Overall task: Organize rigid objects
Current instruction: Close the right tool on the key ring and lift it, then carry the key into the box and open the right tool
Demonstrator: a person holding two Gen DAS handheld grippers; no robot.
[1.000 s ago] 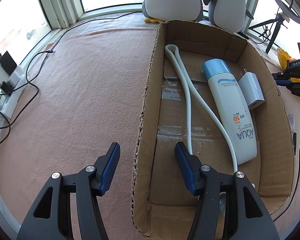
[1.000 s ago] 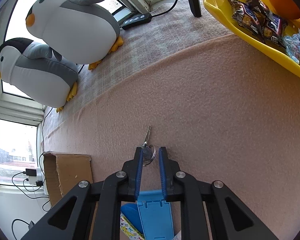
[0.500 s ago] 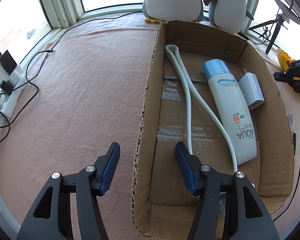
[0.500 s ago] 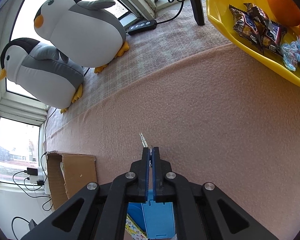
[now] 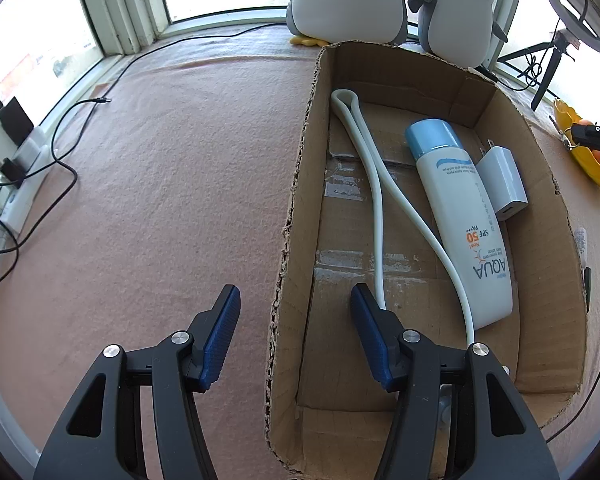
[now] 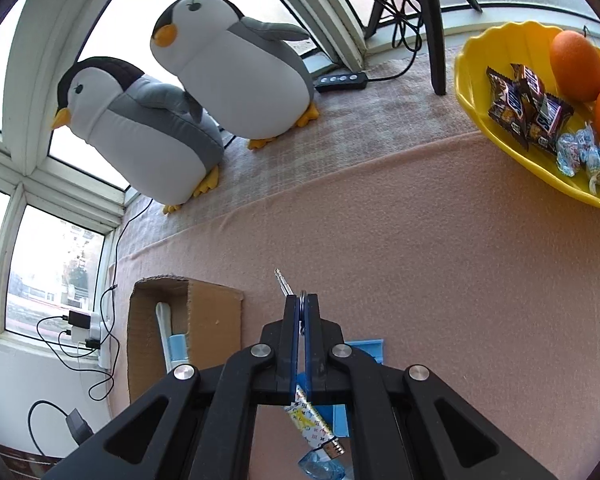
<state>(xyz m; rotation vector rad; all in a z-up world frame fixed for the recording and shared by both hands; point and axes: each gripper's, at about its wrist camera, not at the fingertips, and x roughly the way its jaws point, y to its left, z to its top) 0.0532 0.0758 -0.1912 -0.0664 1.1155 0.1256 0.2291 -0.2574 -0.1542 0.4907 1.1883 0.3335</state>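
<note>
My right gripper is shut on a small metal key, whose tip sticks out past the pads, lifted off the pink cloth. In the left wrist view that gripper shows small at the far right. My left gripper is open and straddles the left wall of the cardboard box, one finger outside and one inside, without touching it. In the box lie a white looped strap, a white sunscreen bottle with a blue cap and a white charger plug.
Below the right gripper lie a blue plastic piece and a patterned stick. A yellow bowl with oranges and sweets sits at the right. Two plush penguins stand by the window. Cables and a power strip lie at the left.
The right gripper's jaws closed on the key and rose with it off the cloth. The left gripper and the box's contents stayed put.
</note>
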